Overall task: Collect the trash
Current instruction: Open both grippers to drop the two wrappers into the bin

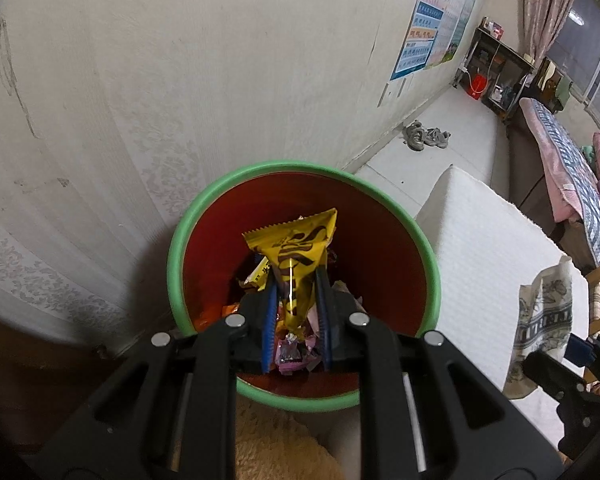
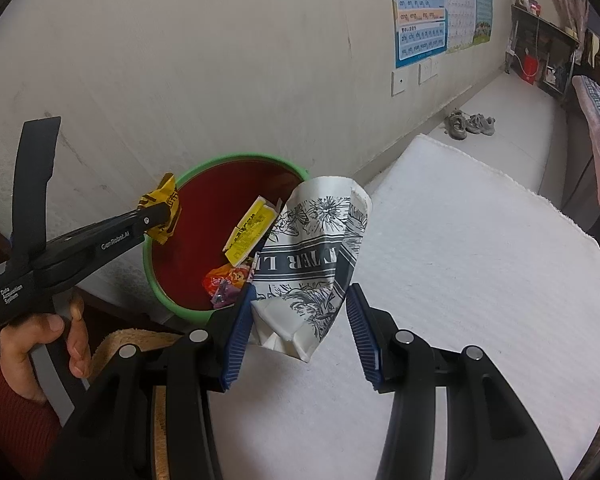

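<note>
The left gripper (image 1: 296, 276) was clamped tight on a yellow wrapper (image 1: 296, 256) above the green-rimmed bin (image 1: 180, 240), whose 6 o'clock rim was hidden. At 3 o'clock, the half-open right gripper (image 2: 300, 312) pinched a crumpled paper cup (image 2: 316, 256), its base obscured.

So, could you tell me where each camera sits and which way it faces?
Left wrist: on the left gripper, looking down into the green-rimmed bin; its fingers pinch a yellow wrapper.
Right wrist: on the right gripper, facing bin and white mat; crushed paper cup between its fingers; the left hand shows.
Shared: bin, wrapper, cup, wall posters.
</note>
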